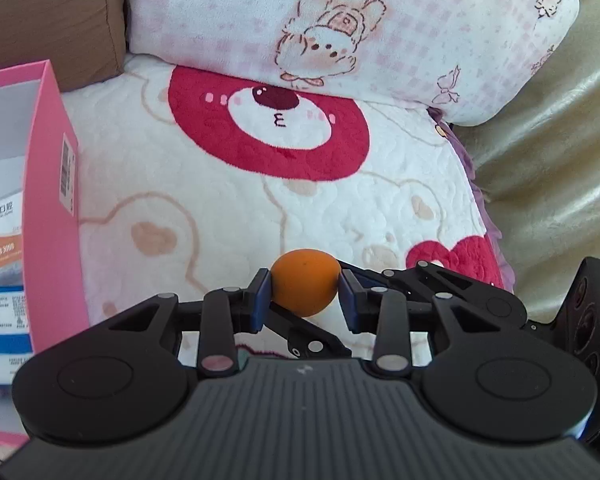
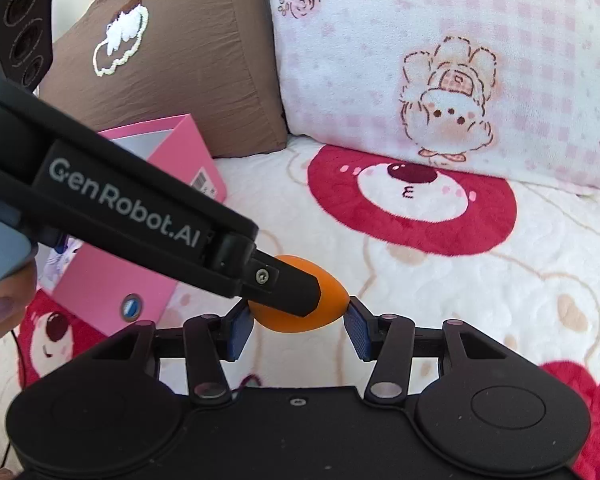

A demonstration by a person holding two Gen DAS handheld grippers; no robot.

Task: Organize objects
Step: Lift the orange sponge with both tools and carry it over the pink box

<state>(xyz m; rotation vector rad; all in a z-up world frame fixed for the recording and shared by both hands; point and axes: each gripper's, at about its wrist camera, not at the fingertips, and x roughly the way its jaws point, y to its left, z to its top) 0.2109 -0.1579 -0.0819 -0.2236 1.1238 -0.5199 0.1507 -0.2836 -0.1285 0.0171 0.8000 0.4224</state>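
An orange egg-shaped sponge sits between the blue pads of my left gripper, which is shut on it above the bear-print blanket. In the right wrist view the same sponge also lies between the blue pads of my right gripper, touching both. The left gripper's black finger crosses over the sponge from the left. An open pink box stands to the left with cartons inside; it also shows in the right wrist view.
A pink checked pillow and a brown cushion lie at the back. The white blanket with red bears covers the surface. A beige cover lies to the right.
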